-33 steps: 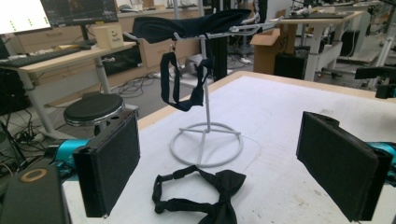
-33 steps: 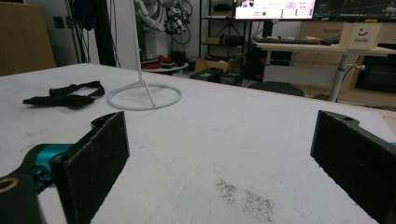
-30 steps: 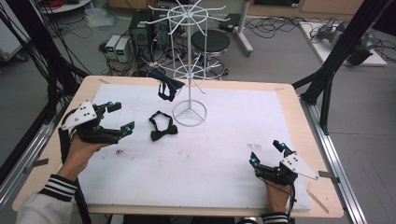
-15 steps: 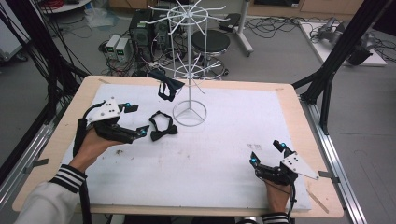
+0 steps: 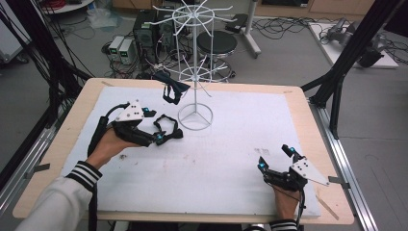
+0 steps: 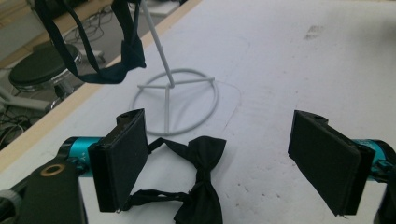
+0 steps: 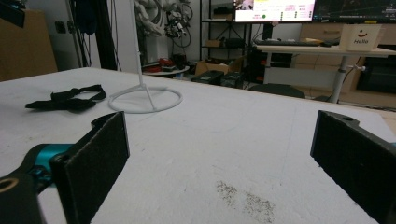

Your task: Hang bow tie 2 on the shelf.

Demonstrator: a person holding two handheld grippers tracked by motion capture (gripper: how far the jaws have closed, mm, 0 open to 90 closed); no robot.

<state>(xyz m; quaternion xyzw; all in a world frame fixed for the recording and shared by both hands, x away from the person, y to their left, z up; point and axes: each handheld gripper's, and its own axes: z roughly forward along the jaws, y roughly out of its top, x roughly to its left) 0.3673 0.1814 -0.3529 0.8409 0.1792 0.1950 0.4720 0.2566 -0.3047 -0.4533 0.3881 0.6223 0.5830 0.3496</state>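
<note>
On the left of the white table mat (image 5: 231, 159), the left gripper (image 5: 161, 136) has its jaws apart around the black fabric bow tie (image 6: 198, 179) lying flat, and they have just been closing in, not yet pressing on it. Just right, the white wire display stand (image 5: 195, 115) already carries one dark bow tie (image 5: 169, 89) on a lower hook. Picking up and hanging the second tie appears to be what is left. Near right, the right gripper (image 5: 278, 161) rests with jaws wide apart and nothing between them.

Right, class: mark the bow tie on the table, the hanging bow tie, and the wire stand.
bow tie on the table (image 6: 201, 154), left gripper view, knot
hanging bow tie (image 5: 172, 89), high view, bow
wire stand (image 5: 195, 117), high view, base ring
</note>
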